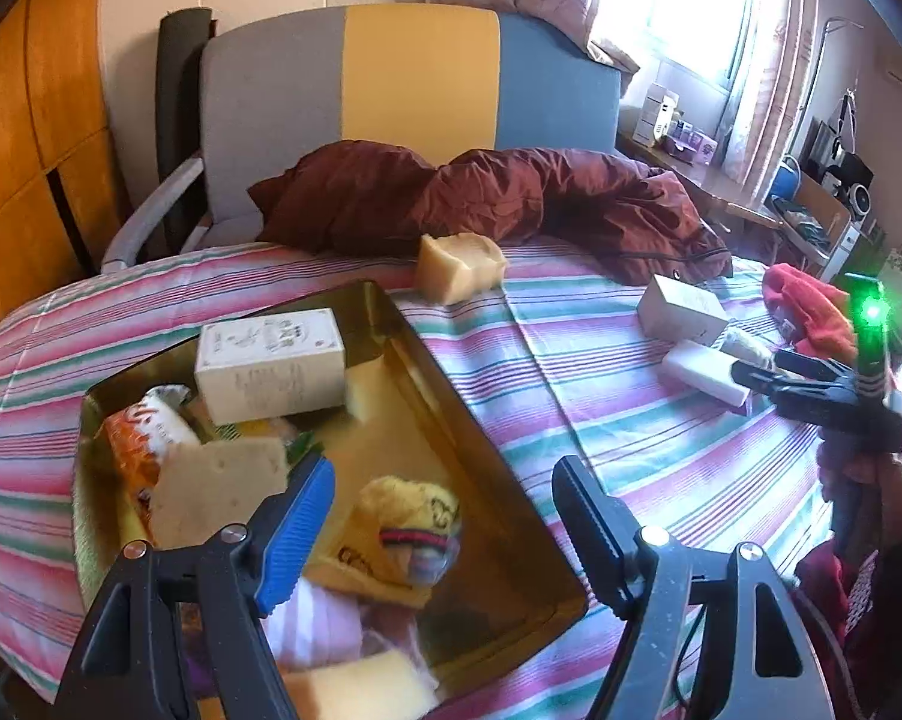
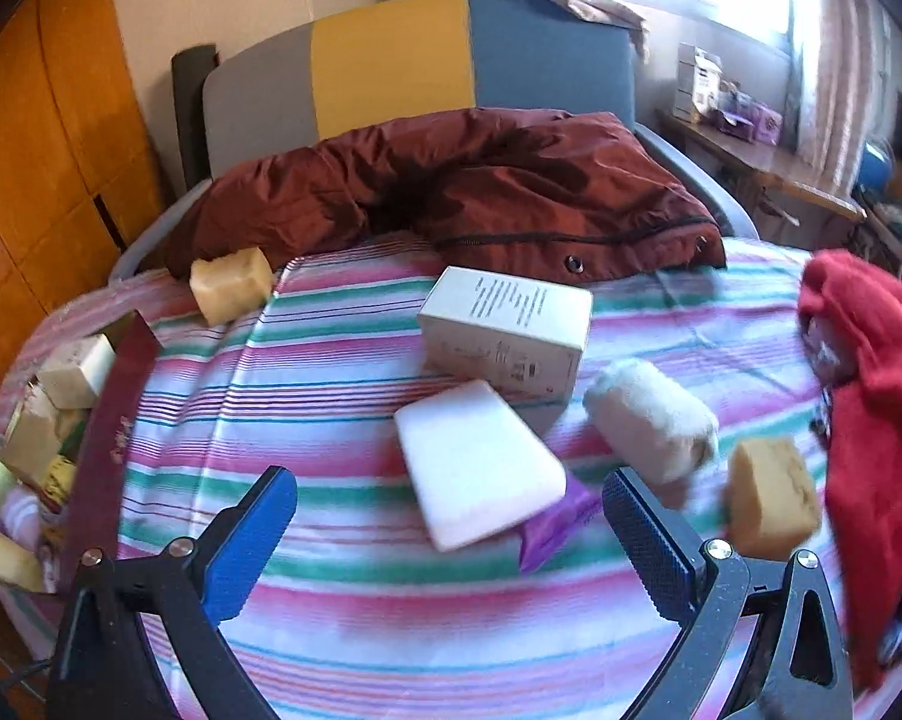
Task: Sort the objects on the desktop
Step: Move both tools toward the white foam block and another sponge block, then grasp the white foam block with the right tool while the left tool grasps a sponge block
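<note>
Over a striped bedspread (image 2: 342, 360) strewn with soaps and boxes, I hold my right gripper (image 2: 451, 546) with its jaws spread and empty, the white soap bar (image 2: 478, 468) lying just ahead, between the fingers' line and slightly beyond their tips. I judge it stiff, light and perhaps slick, best pinched across its long flat sides. Behind it sits a pale carton (image 2: 505, 330), touching or nearly so; a purple wrapper (image 2: 556, 525) pokes from beneath. My left gripper (image 1: 444, 531) hangs open and empty above the gold tin (image 1: 499, 468), already holding a box (image 1: 270, 366) and several bars.
</note>
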Action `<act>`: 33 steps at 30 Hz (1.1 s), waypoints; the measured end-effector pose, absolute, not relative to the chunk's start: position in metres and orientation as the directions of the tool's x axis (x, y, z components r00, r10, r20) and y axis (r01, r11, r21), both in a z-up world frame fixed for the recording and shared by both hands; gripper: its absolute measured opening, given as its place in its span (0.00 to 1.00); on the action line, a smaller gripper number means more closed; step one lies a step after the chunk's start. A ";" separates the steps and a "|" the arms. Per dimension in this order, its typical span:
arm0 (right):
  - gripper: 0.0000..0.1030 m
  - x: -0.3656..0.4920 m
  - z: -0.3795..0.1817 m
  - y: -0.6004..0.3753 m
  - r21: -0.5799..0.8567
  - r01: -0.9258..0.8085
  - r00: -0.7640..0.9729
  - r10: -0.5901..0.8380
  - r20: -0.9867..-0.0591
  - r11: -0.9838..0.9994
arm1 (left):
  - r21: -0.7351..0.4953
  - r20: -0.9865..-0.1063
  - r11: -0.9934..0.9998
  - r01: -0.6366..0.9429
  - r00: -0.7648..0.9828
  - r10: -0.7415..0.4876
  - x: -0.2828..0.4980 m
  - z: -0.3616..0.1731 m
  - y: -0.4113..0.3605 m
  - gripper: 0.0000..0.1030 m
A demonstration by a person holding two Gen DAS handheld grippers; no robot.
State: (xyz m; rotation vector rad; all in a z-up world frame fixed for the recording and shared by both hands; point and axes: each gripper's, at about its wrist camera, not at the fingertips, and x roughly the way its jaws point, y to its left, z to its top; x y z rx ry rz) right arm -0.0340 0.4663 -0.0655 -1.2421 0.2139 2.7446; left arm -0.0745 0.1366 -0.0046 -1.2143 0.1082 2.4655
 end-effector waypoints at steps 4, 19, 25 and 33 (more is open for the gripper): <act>0.99 -0.057 -0.073 0.465 -0.009 -0.087 -0.633 0.062 -0.772 -0.996 | -0.105 -0.786 -0.917 -0.384 -0.532 0.313 -0.093 -0.004 0.146 0.75; 0.58 -0.091 -0.112 0.460 -0.095 0.086 -0.518 0.037 -0.855 -0.992 | -0.101 -0.839 -0.889 -0.446 -0.442 0.317 -0.174 -0.013 0.198 0.79; 0.57 -0.090 -0.110 0.454 -0.080 0.104 -0.520 0.015 -0.854 -0.991 | -0.114 -0.865 -0.892 -0.438 -0.398 0.306 -0.222 -0.024 0.215 0.79; 0.57 -0.087 -0.099 0.458 -0.032 0.082 -0.559 -0.019 -0.829 -0.996 | -0.059 -0.904 -0.911 -0.407 -0.366 0.222 -0.280 -0.057 0.245 0.86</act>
